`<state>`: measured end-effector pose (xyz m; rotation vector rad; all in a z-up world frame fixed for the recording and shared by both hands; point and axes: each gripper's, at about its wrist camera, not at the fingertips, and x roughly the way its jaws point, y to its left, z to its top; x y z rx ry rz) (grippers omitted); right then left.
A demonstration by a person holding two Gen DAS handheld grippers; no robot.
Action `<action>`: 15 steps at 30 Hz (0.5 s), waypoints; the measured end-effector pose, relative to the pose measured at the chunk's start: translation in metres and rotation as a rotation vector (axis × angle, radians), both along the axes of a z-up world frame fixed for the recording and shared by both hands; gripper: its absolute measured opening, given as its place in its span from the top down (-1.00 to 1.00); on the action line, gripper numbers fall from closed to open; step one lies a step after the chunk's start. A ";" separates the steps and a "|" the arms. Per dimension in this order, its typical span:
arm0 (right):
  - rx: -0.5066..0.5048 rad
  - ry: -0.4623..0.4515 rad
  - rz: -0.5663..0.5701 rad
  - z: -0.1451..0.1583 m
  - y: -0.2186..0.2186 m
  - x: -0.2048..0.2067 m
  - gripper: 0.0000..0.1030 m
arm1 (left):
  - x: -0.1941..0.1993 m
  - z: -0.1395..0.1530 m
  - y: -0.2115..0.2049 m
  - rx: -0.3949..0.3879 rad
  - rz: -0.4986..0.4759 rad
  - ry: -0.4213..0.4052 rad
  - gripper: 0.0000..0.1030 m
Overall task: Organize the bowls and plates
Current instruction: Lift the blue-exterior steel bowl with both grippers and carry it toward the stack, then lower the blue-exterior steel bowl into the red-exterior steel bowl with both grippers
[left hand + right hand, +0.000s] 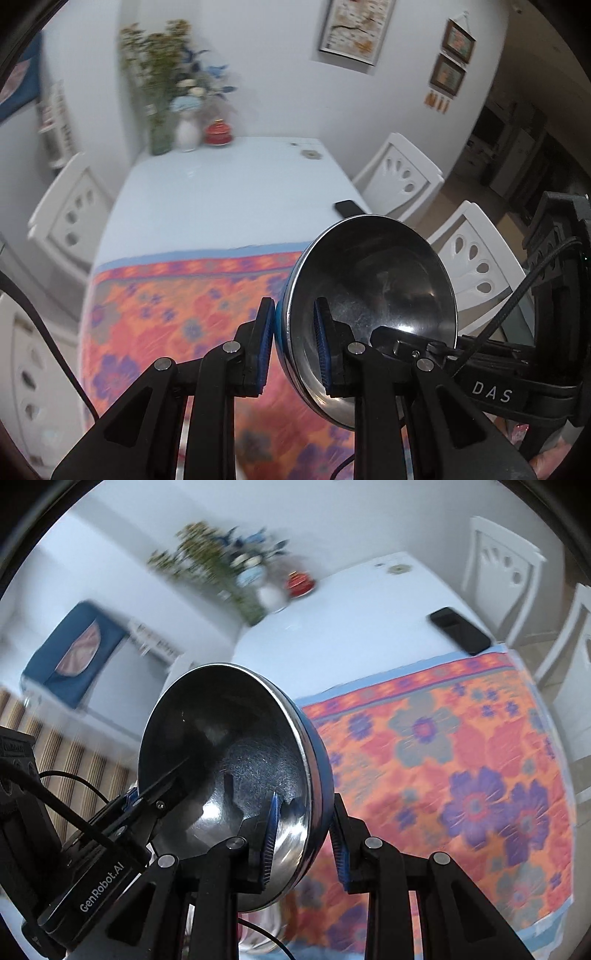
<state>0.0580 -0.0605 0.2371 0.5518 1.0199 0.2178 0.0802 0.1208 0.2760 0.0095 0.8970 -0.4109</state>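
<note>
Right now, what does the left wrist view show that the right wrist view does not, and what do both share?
Only the left wrist view shows three framed pictures on the wall. Only the right wrist view shows the blue hanging cloth and striped beige surface. Both share the shiny steel bowl with blue outside, pinched at its rim by the left gripper and the right gripper, plus the orange floral tablecloth, black phone, red lidded pot and flower vases.
</note>
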 end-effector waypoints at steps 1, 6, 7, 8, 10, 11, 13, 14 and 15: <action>-0.001 0.001 0.019 0.002 0.014 -0.004 0.47 | -0.004 0.001 0.009 -0.004 0.010 0.002 0.65; -0.004 0.022 0.122 0.005 0.080 -0.024 0.47 | -0.030 0.002 0.068 -0.008 0.064 0.010 0.65; -0.005 0.029 0.138 0.003 0.089 -0.027 0.47 | -0.035 -0.001 0.081 -0.001 0.070 0.019 0.65; -0.006 0.040 0.156 0.000 0.100 -0.031 0.47 | -0.039 -0.003 0.090 0.000 0.077 0.029 0.65; -0.006 0.064 0.187 -0.007 0.122 -0.039 0.47 | -0.046 -0.008 0.107 -0.002 0.091 0.047 0.65; -0.007 0.074 0.199 -0.010 0.128 -0.041 0.47 | -0.051 -0.013 0.118 -0.006 0.105 0.060 0.65; -0.004 0.107 0.226 -0.021 0.145 -0.047 0.47 | -0.059 -0.022 0.136 -0.021 0.130 0.082 0.65; -0.002 0.120 0.235 -0.024 0.151 -0.050 0.47 | -0.063 -0.027 0.144 -0.030 0.142 0.096 0.65; -0.001 0.132 0.245 -0.027 0.156 -0.053 0.46 | -0.065 -0.032 0.151 -0.041 0.154 0.111 0.65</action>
